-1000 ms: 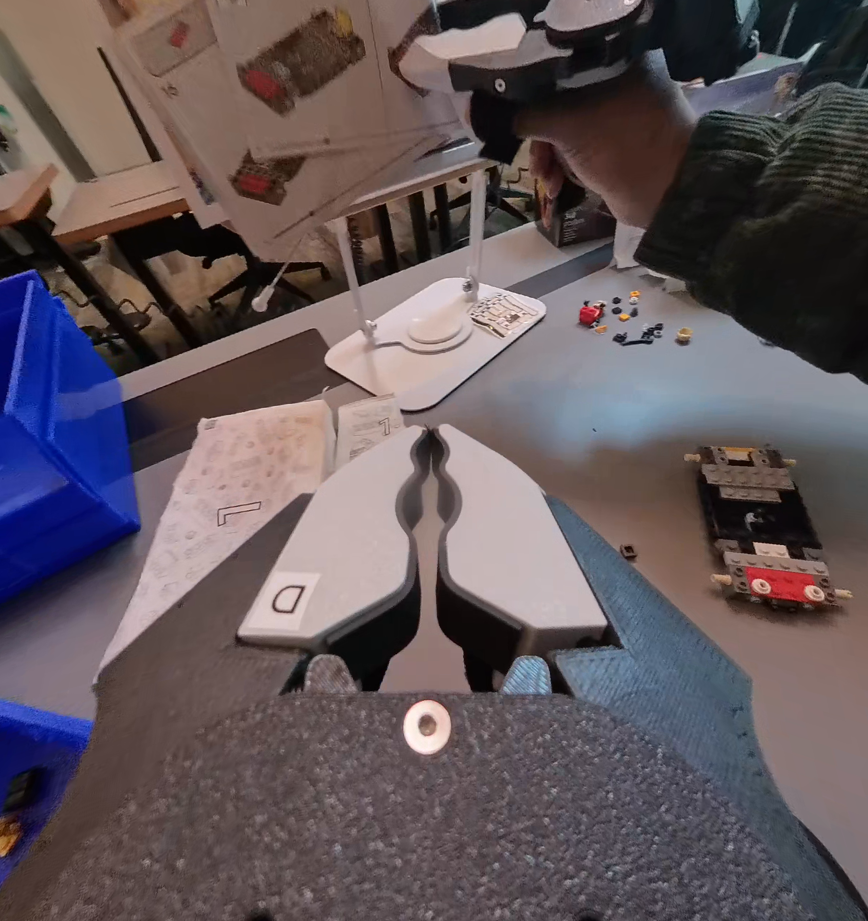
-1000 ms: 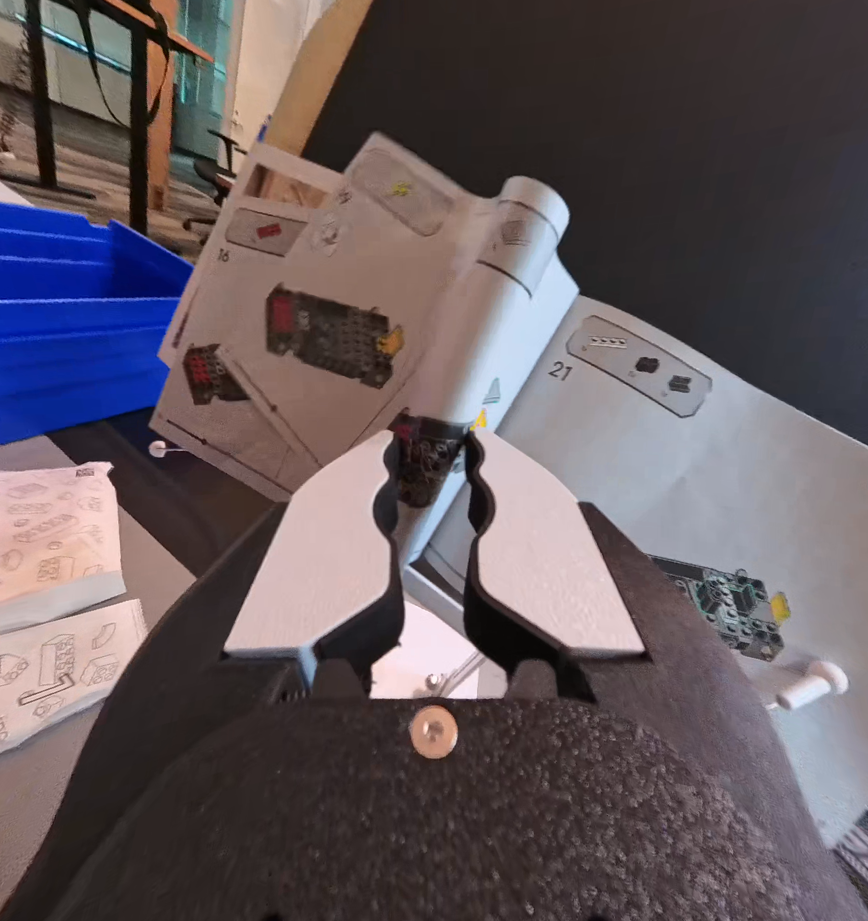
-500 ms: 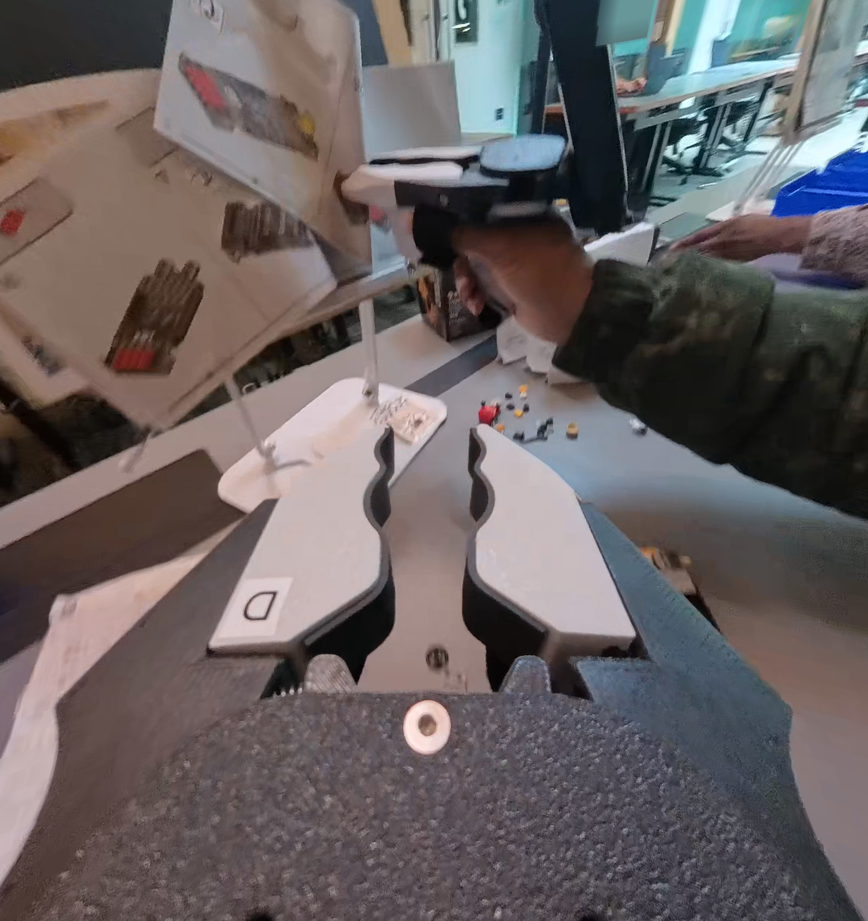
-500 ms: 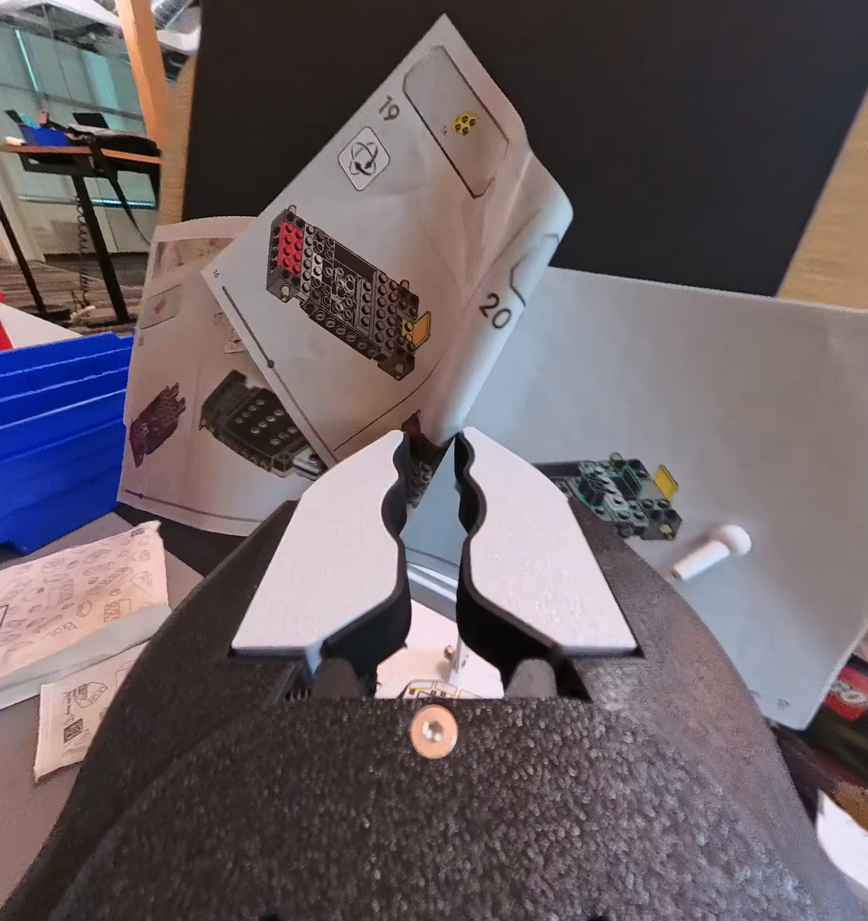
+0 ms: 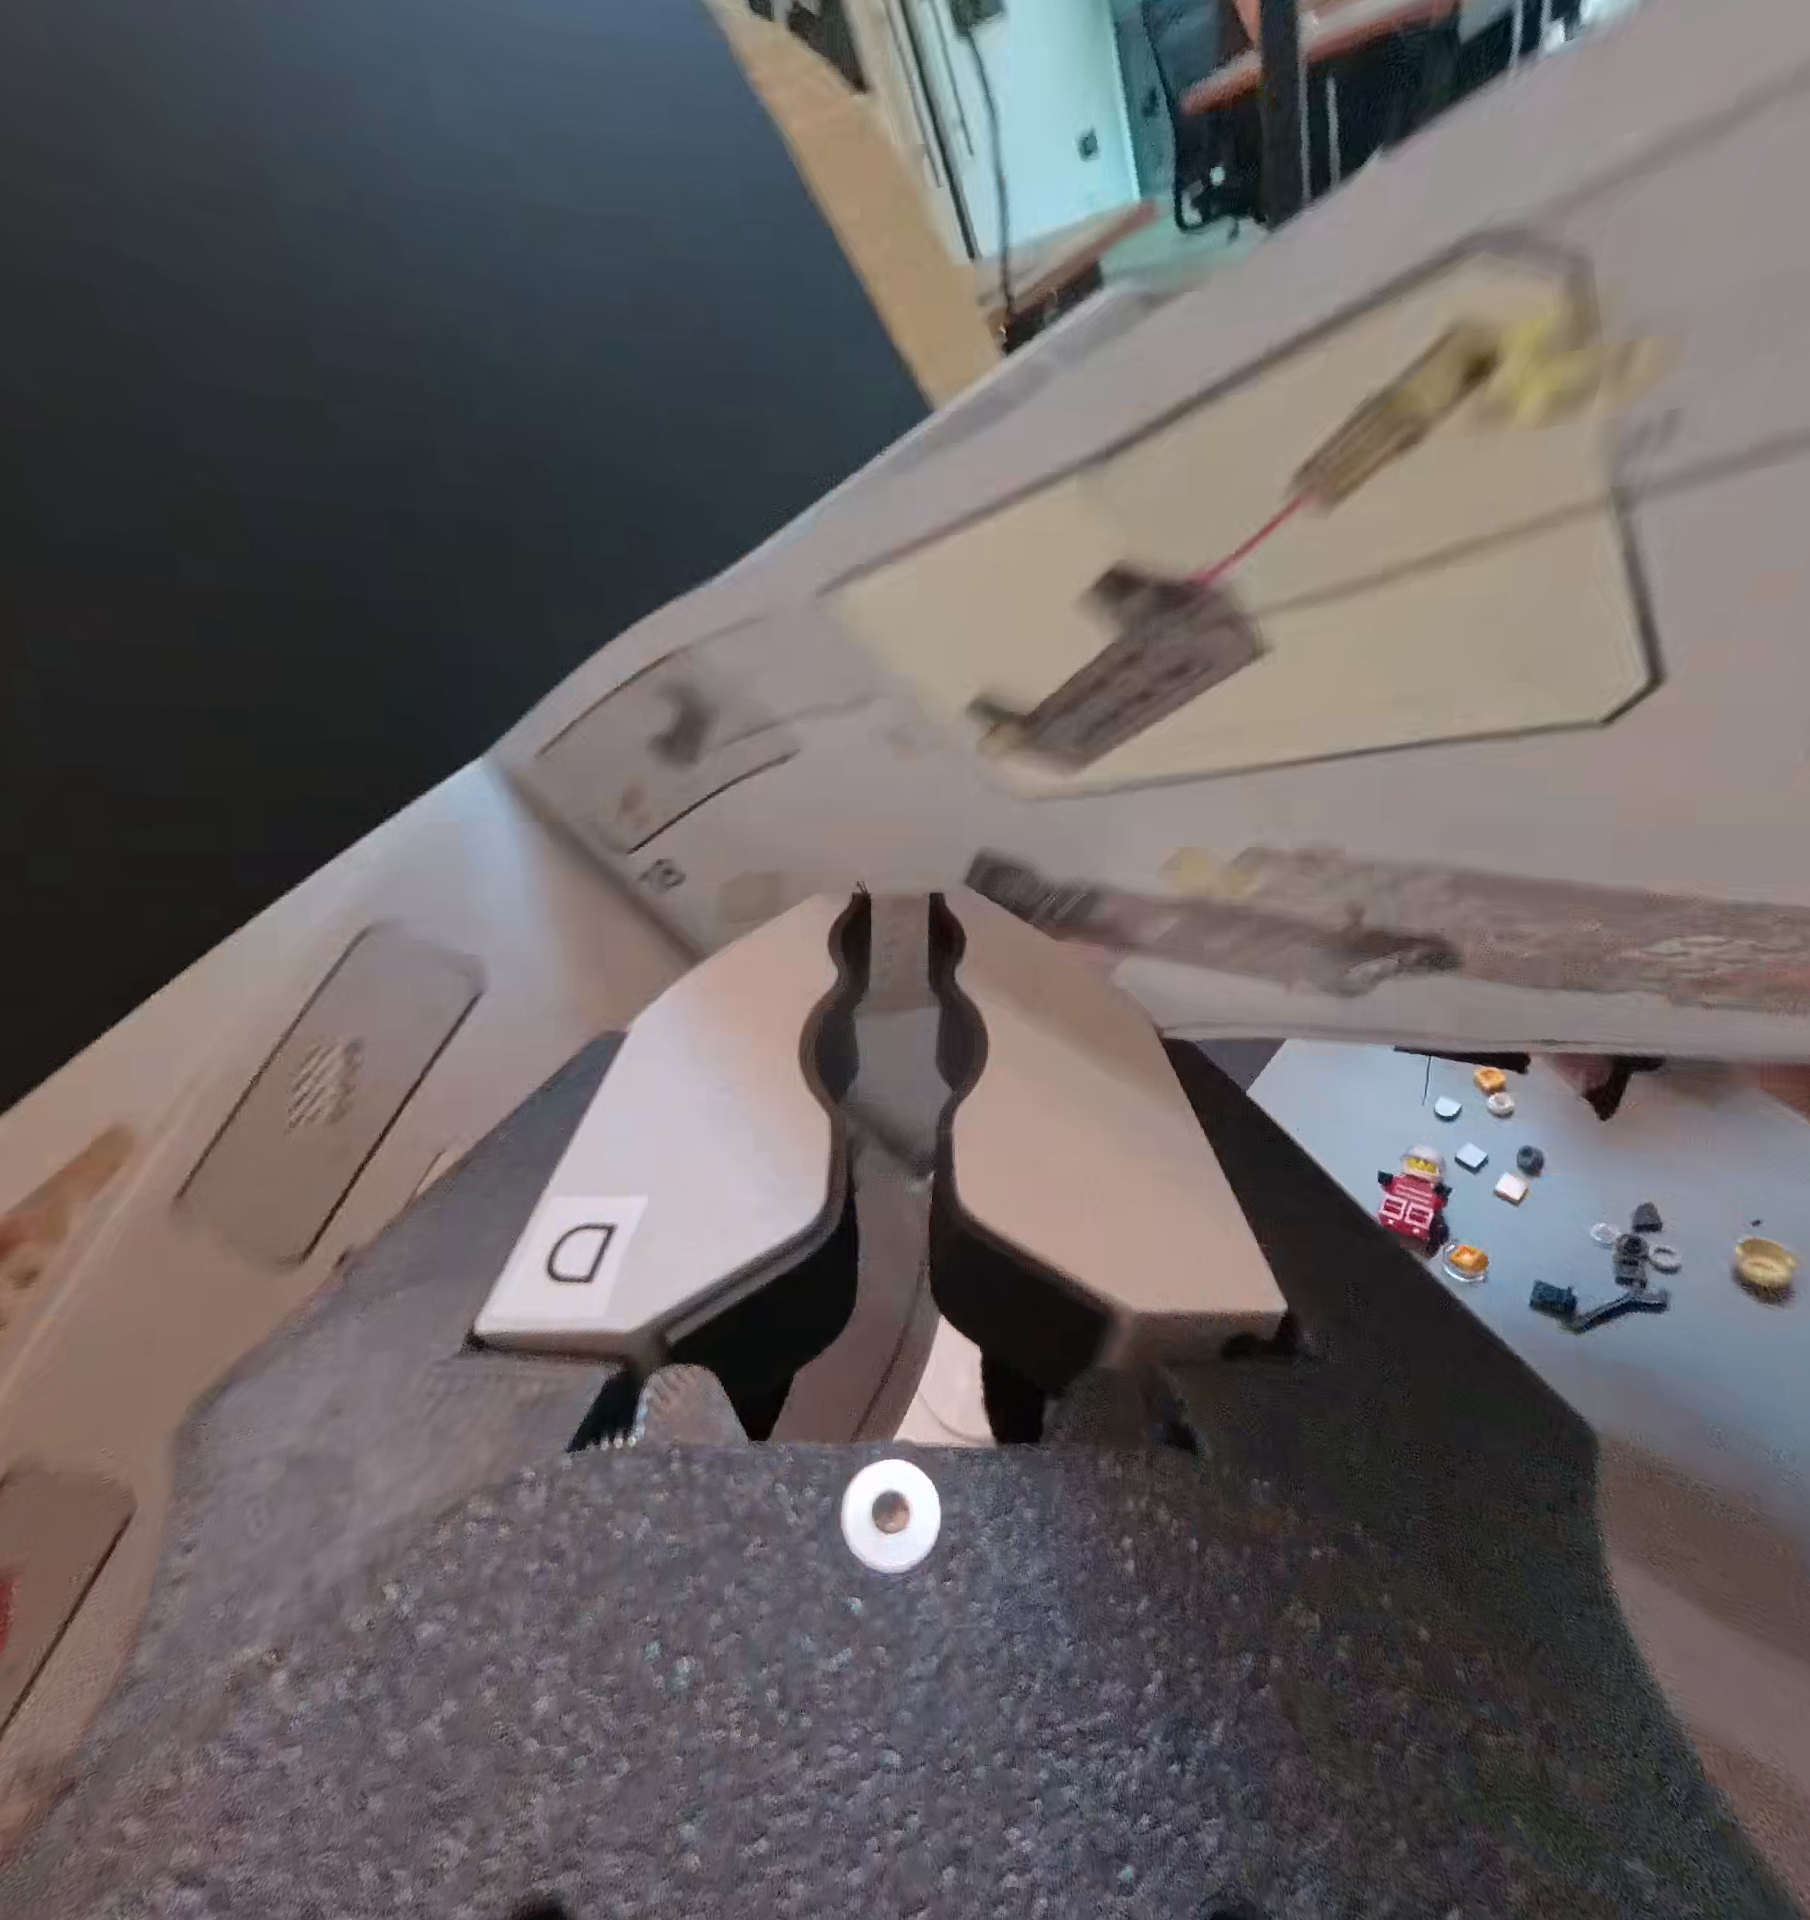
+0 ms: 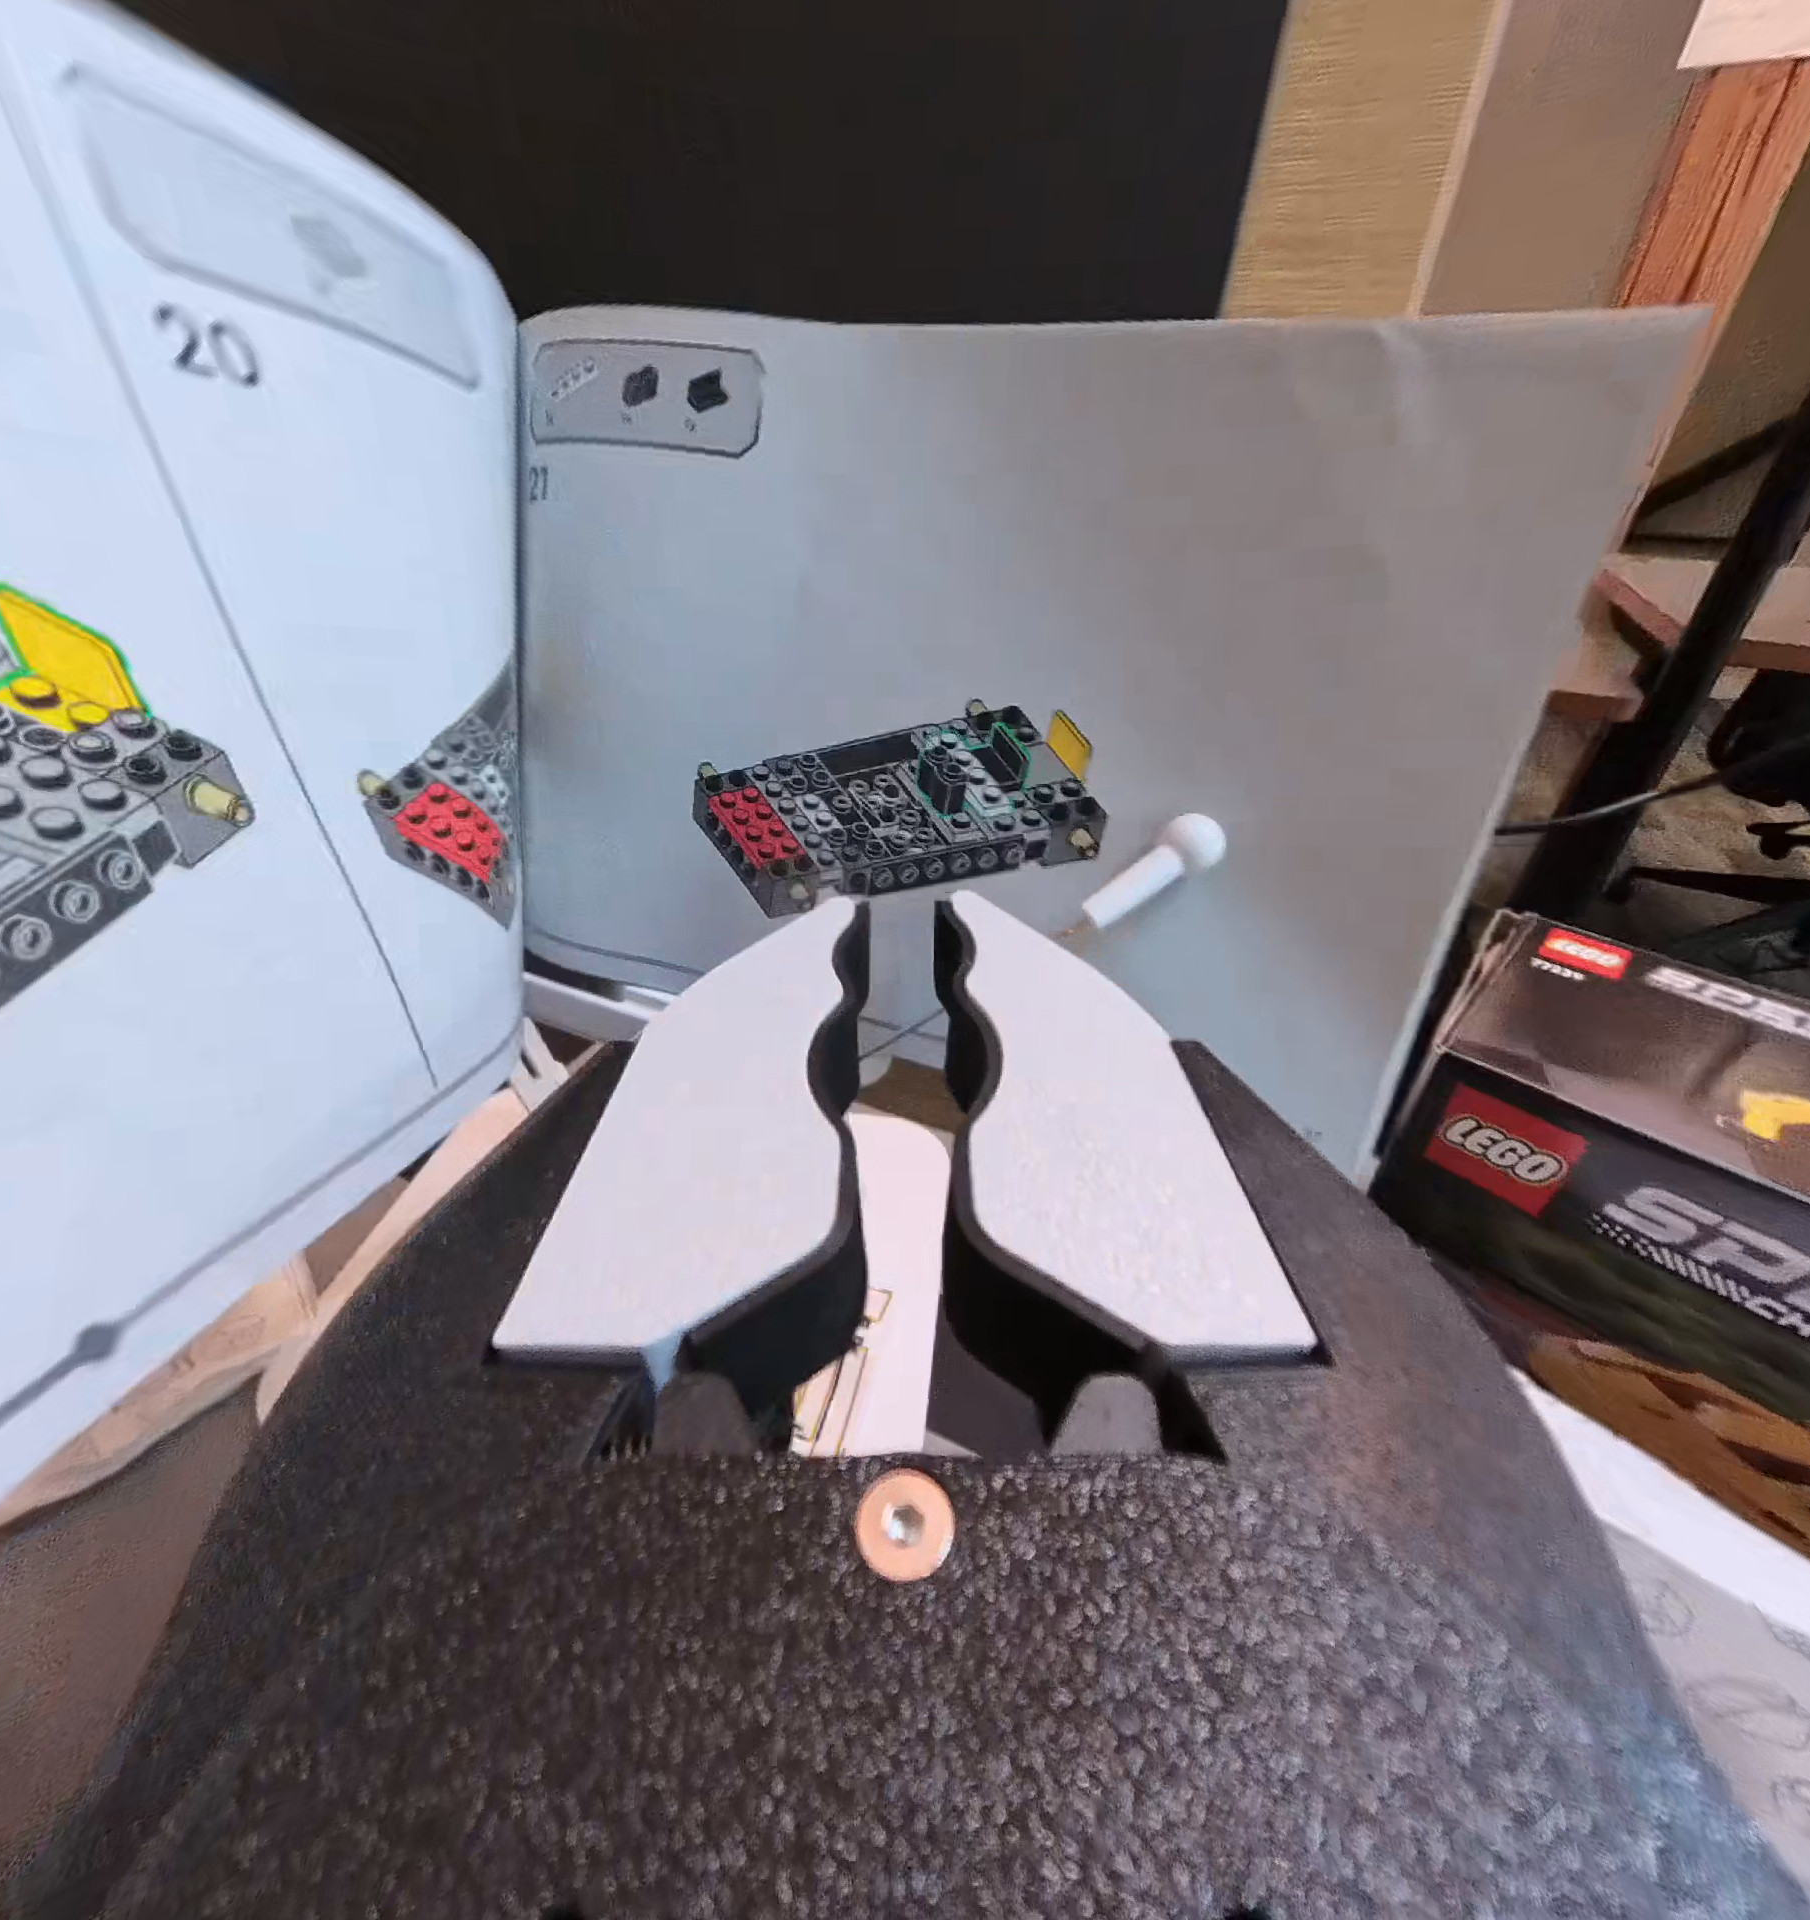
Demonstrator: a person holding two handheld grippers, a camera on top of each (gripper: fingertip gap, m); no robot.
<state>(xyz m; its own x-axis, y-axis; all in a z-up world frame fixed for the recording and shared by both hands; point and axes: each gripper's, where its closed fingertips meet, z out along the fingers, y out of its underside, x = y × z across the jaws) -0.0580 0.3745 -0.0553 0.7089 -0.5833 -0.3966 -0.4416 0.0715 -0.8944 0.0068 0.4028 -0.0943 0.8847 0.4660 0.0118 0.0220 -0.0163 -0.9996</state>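
An open instruction booklet stands on a white holder. In the left wrist view a blurred page hangs over my left gripper. Its fingertips are at the page's lower edge, a narrow gap apart. Grey paper shows in the gap, and the pads do not press on it. In the right wrist view my right gripper faces the flat right-hand page, just below its drawing of a grey and red brick chassis. Its jaws stand a little apart with nothing between them. A curled page stands at the left.
The holder's white peg rests on the right-hand page, and its base lies below my fingers. A toy box stands at the right. A red minifigure and several loose small pieces lie on the grey table. Left tips to right tips: about 9 cm.
My left gripper rose from the table to the booklet, opened, then narrowed at the page's edge. The page that stood between my right fingers swung left, and they now face the following page.
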